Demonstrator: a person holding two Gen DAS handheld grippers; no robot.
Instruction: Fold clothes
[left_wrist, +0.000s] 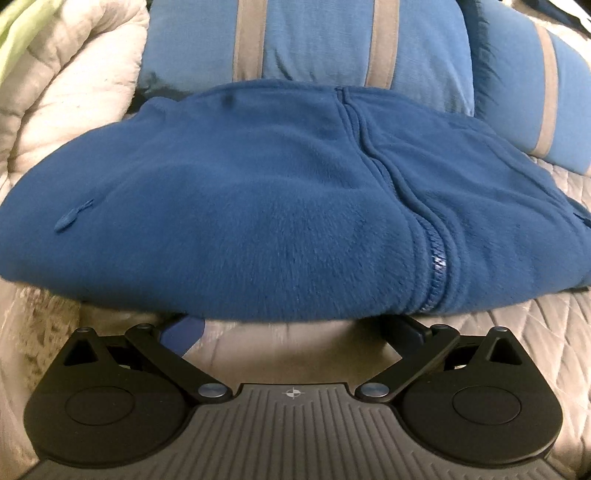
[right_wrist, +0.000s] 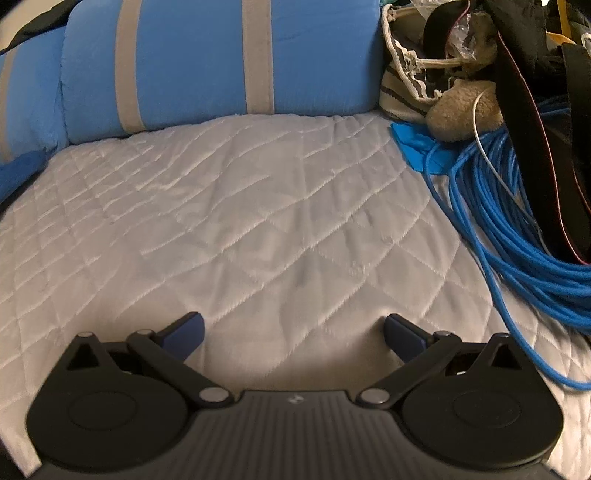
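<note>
Left gripper (left_wrist: 295, 325) jaws spread | plush folded fleece jacket (left_wrist: 258, 221) | quilted bedspread (right_wrist: 221, 221)

The blue jacket (left_wrist: 258, 206) is soft, fuzzy cloth with a shiny zipper (left_wrist: 437, 267). The bed cover (right_wrist: 240, 221) is smooth, stitched cloth. The blue cable (right_wrist: 517, 236) looks like smooth plastic.

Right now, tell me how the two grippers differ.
The left gripper faces the folded dark blue fleece jacket, its fingertips partly hidden under the hem; the right gripper faces bare quilted grey bedspread, fingertips fully visible. Both are open and hold nothing.
</note>
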